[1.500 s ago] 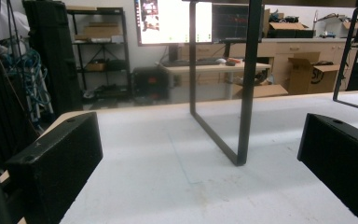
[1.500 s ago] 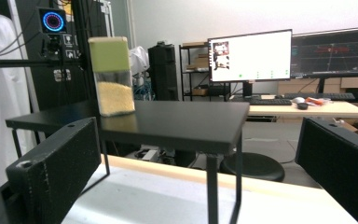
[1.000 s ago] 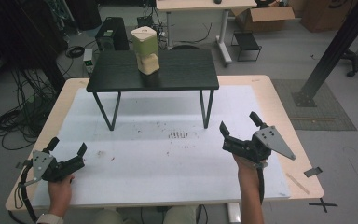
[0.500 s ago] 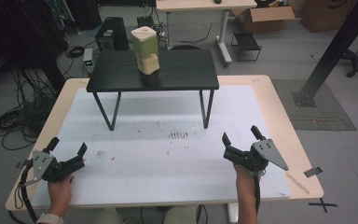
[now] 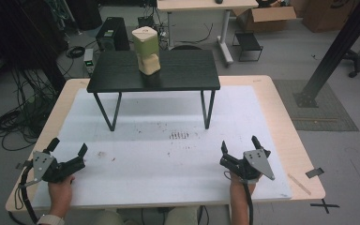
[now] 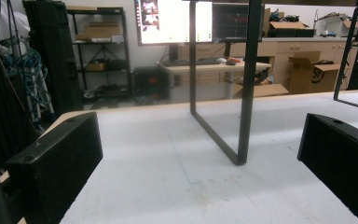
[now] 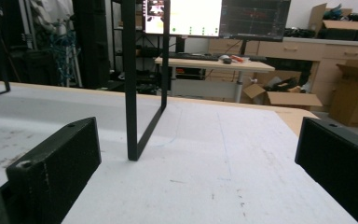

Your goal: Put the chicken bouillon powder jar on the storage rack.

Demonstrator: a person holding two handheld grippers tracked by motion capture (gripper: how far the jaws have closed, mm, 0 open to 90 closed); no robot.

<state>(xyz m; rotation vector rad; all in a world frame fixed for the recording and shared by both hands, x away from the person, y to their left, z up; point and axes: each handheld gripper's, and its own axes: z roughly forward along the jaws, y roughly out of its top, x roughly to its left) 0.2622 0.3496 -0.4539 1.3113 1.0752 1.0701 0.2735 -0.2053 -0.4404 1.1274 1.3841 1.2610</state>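
Note:
A green and cream block stack [image 5: 147,50] stands on a small black table [image 5: 178,75] set at the far side of the white mat [image 5: 168,154]. My left gripper [image 5: 68,146] rests low near the mat's front left corner, jaws wide open and empty. My right gripper [image 5: 239,144] sits near the front right, also open with nothing between its jaws. In the left gripper view a black table leg [image 6: 244,84] rises ahead between the two jaws. In the right gripper view the other table leg [image 7: 131,84] stands ahead, left of centre.
The wooden tabletop edge [image 5: 304,154] borders the mat on the right. Cables [image 5: 14,122] lie on the floor to the left, a black steel post [image 5: 333,51] stands to the right. A desk with monitors [image 7: 205,18] and cardboard boxes [image 6: 307,70] are in the room beyond.
My right gripper has drawn back toward the front edge and lowered to the mat. The left gripper has stayed where it was.

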